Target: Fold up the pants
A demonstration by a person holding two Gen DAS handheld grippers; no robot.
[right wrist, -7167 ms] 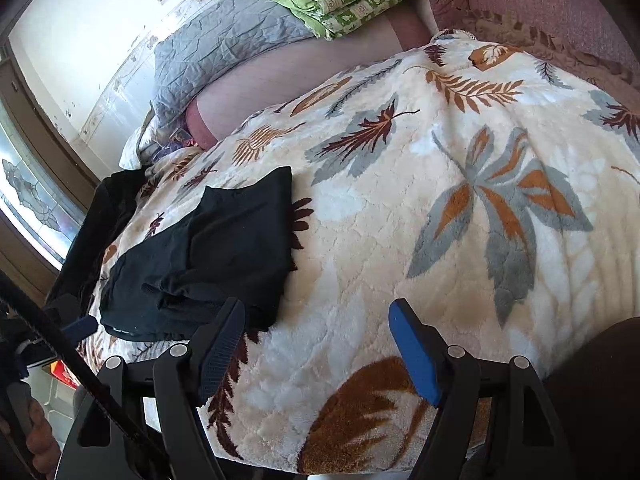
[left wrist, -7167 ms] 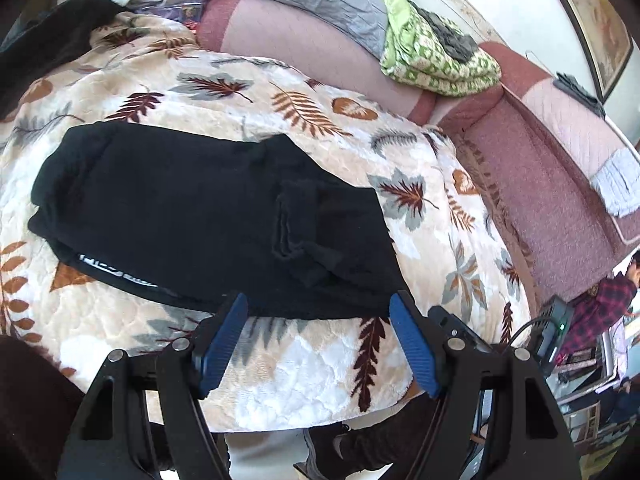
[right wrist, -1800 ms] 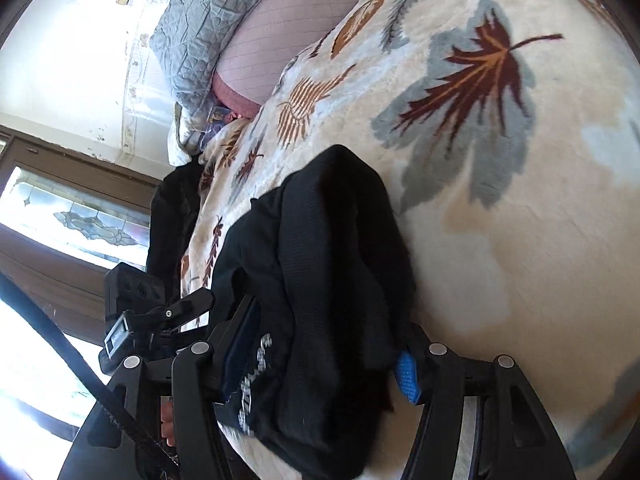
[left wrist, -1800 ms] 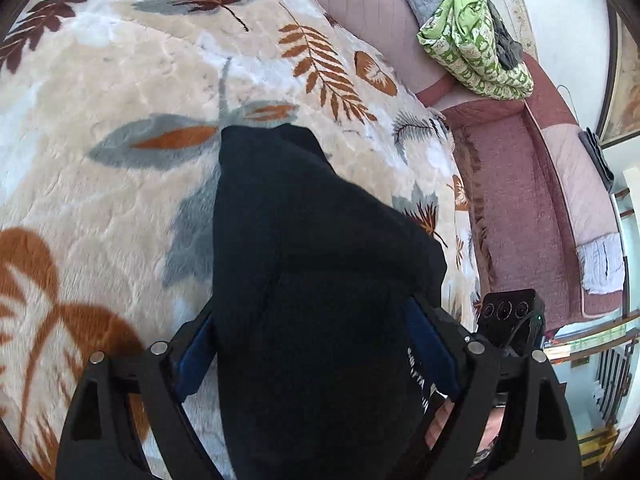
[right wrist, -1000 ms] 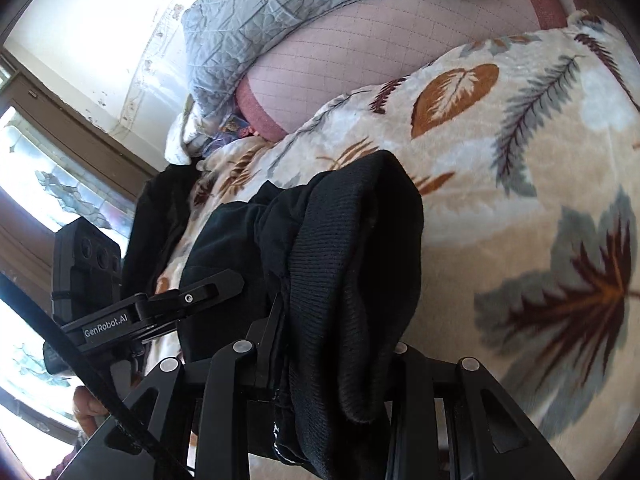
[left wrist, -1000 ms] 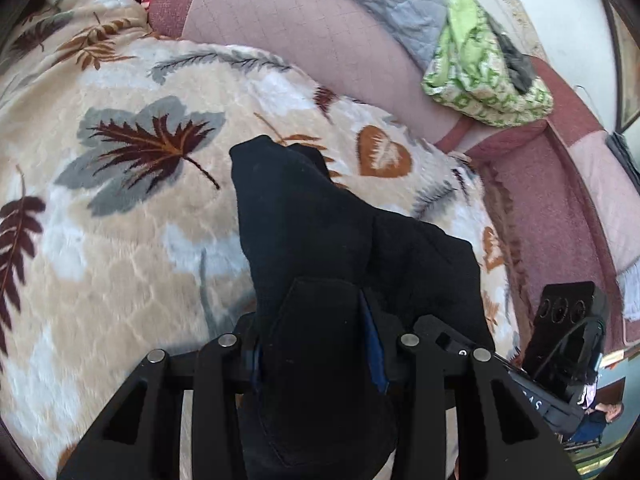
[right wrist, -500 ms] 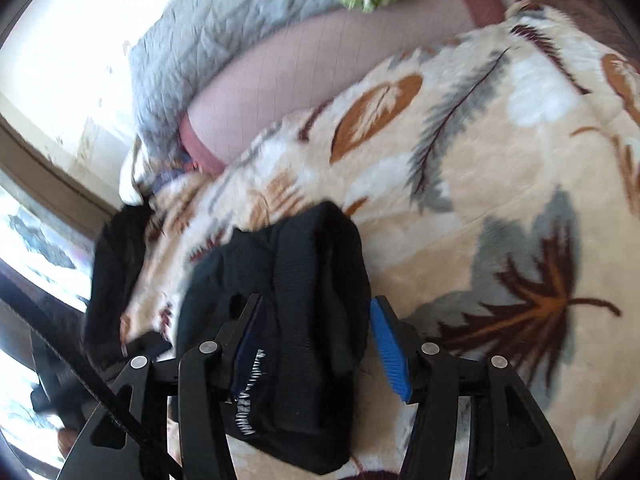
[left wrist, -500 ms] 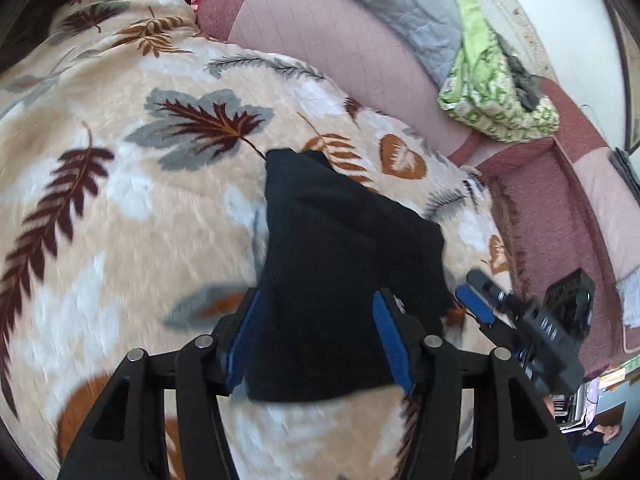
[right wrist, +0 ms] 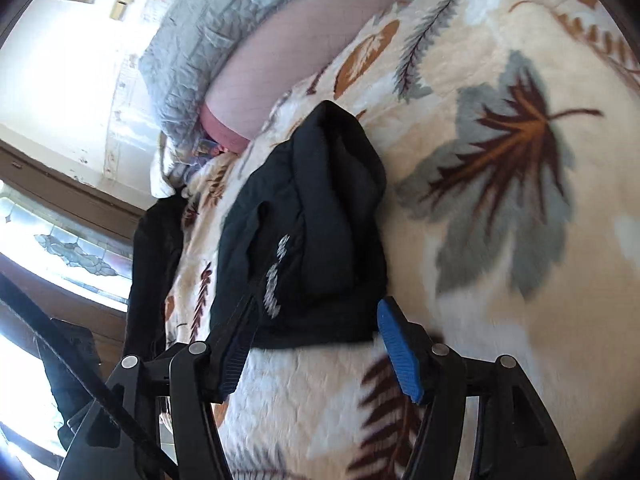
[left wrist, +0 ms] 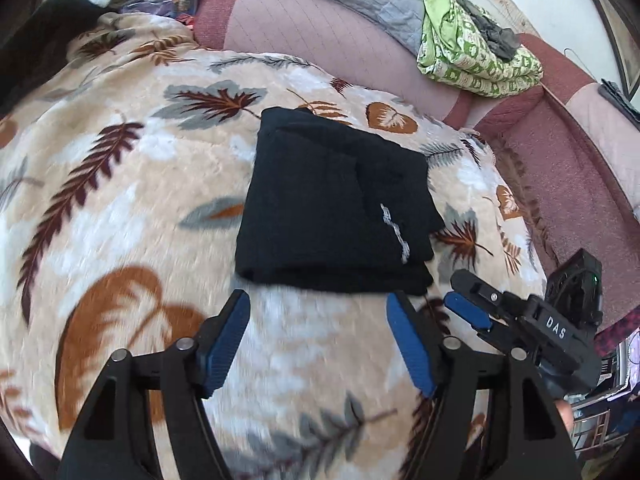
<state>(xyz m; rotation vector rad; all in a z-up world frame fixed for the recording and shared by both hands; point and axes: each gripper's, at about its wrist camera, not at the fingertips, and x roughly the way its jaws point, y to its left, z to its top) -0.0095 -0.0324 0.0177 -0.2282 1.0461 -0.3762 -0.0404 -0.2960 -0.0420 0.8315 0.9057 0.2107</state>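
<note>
Our left claw (left wrist: 318,336) hangs spread wide with nothing between its blue pads (left wrist: 228,340), just short of the near edge of the pants (left wrist: 332,212), which lie at twelve o'clock from it as a compact black bundle on the leaf-print blanket (left wrist: 120,208). We judge the claw sits clear of the cloth because the fold looks finished and the bundle needs no more holding. Our right claw (right wrist: 316,344) is likewise spread and grips nothing; in its own view the near hem of the pants (right wrist: 304,240) lies between its fingertips, though we cannot tell whether the pads touch the cloth or merely frame it. In the left view that same claw (left wrist: 472,308) shows at three o'clock of ours, just off the bundle's near right corner. A strip of pale lettering (left wrist: 394,236) runs along the bundle's right side, too small to read. Farther out, at one o'clock, a green patterned cloth (left wrist: 472,52) rests on the pink couch back (left wrist: 320,36), with something dark on top that we cannot identify. At ten o'clock another black garment (left wrist: 36,48) is cut off by the lens edge. How many layers the bundle holds is hidden beneath its top face, and motion blur smears the blanket near our fingers.
</note>
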